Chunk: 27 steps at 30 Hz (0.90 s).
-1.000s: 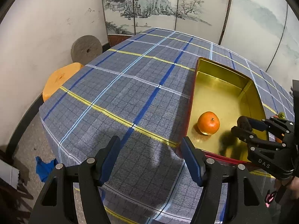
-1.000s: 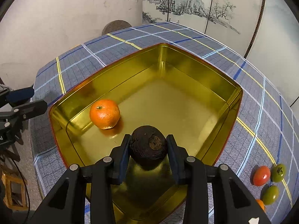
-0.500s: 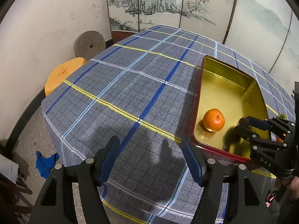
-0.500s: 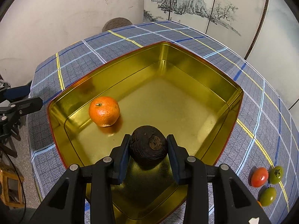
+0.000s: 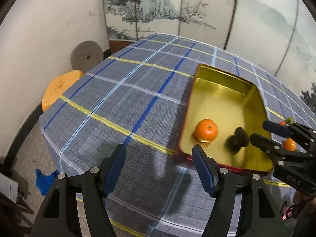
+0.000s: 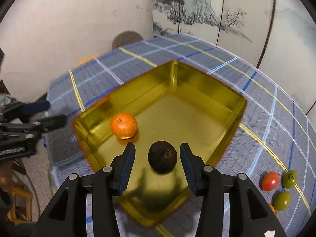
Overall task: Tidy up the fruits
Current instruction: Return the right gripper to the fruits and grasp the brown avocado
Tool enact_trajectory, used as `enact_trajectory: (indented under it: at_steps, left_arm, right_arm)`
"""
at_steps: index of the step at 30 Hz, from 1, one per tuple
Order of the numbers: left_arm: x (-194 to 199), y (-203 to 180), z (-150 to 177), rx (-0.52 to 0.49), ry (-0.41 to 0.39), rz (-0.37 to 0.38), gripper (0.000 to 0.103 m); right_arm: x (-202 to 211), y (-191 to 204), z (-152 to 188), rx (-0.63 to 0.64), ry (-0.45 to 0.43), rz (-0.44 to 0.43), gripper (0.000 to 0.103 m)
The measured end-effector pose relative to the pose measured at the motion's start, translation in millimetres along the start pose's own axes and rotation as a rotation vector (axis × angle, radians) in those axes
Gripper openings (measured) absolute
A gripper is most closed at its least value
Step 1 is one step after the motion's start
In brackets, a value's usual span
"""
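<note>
My right gripper [image 6: 157, 159] has just been opening; the dark round fruit [image 6: 162, 156] sits free between its jaws on the gold tin's [image 6: 235, 118] floor, beside the mandarin [image 6: 123, 125]. Remaining tomatoes [image 6: 270, 180] lie on the desk [image 6: 266, 118] to its right, nearest it. My left gripper [image 5: 159, 166] hangs open, empty.

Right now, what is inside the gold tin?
The gold tin holds an orange mandarin and a dark round fruit, which sits free between the right claw's just-opened pads. The near corner floor, behind that claw, is hidden.
</note>
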<state>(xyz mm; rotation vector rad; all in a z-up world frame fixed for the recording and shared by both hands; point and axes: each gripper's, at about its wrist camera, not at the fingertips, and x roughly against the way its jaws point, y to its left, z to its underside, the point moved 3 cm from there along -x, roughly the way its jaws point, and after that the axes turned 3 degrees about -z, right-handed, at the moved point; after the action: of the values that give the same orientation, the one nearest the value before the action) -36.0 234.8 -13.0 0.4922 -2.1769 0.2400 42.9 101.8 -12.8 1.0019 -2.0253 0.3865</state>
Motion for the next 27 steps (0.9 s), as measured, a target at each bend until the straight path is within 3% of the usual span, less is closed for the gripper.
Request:
enact_trajectory:
  at_steps: [5, 15, 20, 27]
  left_arm:
    - [4.6, -26.4, -0.2, -0.044, -0.006, 0.051, 0.070]
    - [12.1, -90.3, 9.7, -0.170, 0.004, 0.149, 0.071]
    - [17.2, -116.2, 17.4, -0.222, 0.012, 0.182, 0.071]
    - [20.0, -139.1, 26.4, -0.272, 0.028, 0.203, 0.071]
  right_arm:
    - [44.4, -19.1, 18.1, -0.052, -0.056, 0.030, 0.047]
    - [117.8, -119.9, 98.1, -0.262, -0.050, 0.238, 0.049]
    - [124.4, -153.6, 126.5, -0.322, -0.019, 0.277, 0.049]
    - [104.2, -162.2, 142.7, -0.320, 0.026, 0.257, 0.049]
